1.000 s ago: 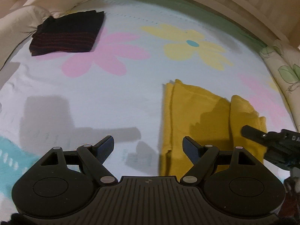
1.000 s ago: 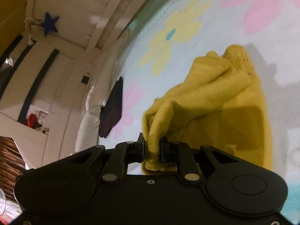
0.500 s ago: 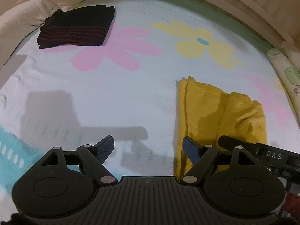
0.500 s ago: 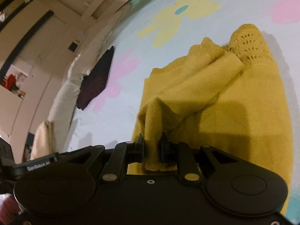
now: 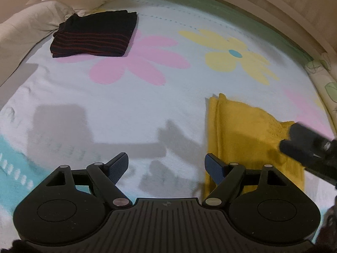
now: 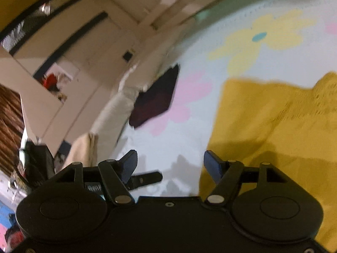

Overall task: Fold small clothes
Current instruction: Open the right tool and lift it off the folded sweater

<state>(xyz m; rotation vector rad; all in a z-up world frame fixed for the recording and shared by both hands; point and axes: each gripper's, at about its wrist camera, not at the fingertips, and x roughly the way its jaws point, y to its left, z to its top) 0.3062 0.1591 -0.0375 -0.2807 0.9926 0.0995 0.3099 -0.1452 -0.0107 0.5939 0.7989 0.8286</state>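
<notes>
A yellow knit garment (image 5: 246, 139) lies folded flat on the flowered bed sheet (image 5: 130, 105); it fills the right of the right wrist view (image 6: 273, 130). My left gripper (image 5: 166, 166) is open and empty, low over the sheet just left of the garment's near edge. My right gripper (image 6: 169, 164) is open and empty over the garment's left edge; it shows at the right of the left wrist view (image 5: 303, 145). A folded black garment with red stripes (image 5: 94, 37) lies at the far left; the right wrist view shows it too (image 6: 155, 99).
White pillows (image 5: 25, 27) bank the bed's far left corner. A leaf-print cushion (image 5: 328, 84) lines the right edge. A wooden bed frame (image 5: 263, 6) runs along the far side. Cupboards and a doorway (image 6: 63, 48) stand beyond the bed.
My right gripper has opened and let go of the yellow garment, which now lies flat. The left gripper stays open and has drifted slightly back and left.
</notes>
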